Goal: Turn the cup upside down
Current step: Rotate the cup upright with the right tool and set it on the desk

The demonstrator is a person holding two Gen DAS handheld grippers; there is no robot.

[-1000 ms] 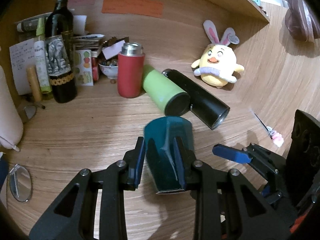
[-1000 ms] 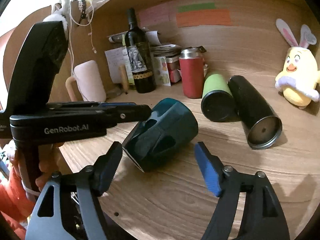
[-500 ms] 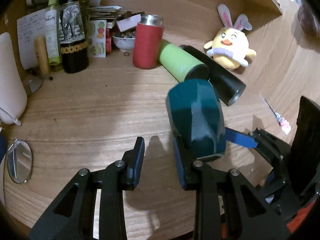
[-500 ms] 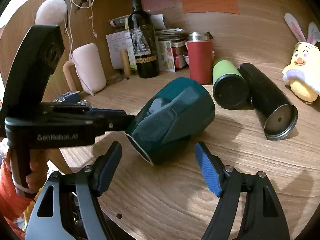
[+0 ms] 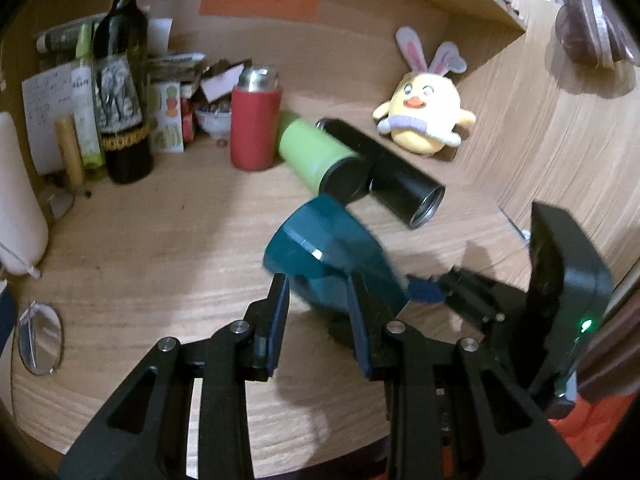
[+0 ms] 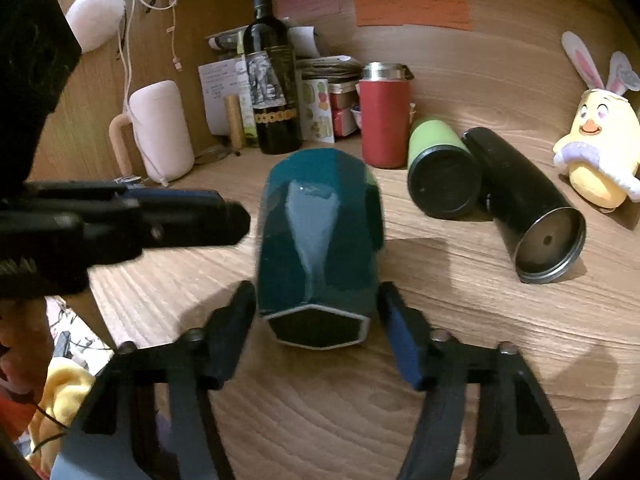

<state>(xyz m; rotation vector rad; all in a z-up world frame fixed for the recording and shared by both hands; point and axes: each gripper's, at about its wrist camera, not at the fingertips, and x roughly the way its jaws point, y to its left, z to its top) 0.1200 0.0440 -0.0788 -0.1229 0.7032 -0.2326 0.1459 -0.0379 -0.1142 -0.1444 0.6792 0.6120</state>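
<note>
The teal faceted cup (image 6: 318,248) lies tilted between the two fingers of my right gripper (image 6: 316,320), its hexagonal end toward the camera; the fingers stand close to its sides, and contact cannot be told. In the left wrist view the cup (image 5: 332,256) sits just ahead of my left gripper (image 5: 318,300), which is open with nothing held. The left gripper also shows at the left of the right wrist view (image 6: 192,220), beside the cup.
On the wooden desk (image 6: 440,380) stand a wine bottle (image 6: 272,80) and a red flask (image 6: 384,116). A green tumbler (image 6: 440,172) and a black tumbler (image 6: 524,208) lie on their sides. A plush chick (image 6: 600,140), pink mug (image 6: 160,132) and small mirror (image 5: 40,338) sit around.
The left gripper let go of the cup and drew back. The cup turned and now lies between the right gripper's fingers, which have closed in on it.
</note>
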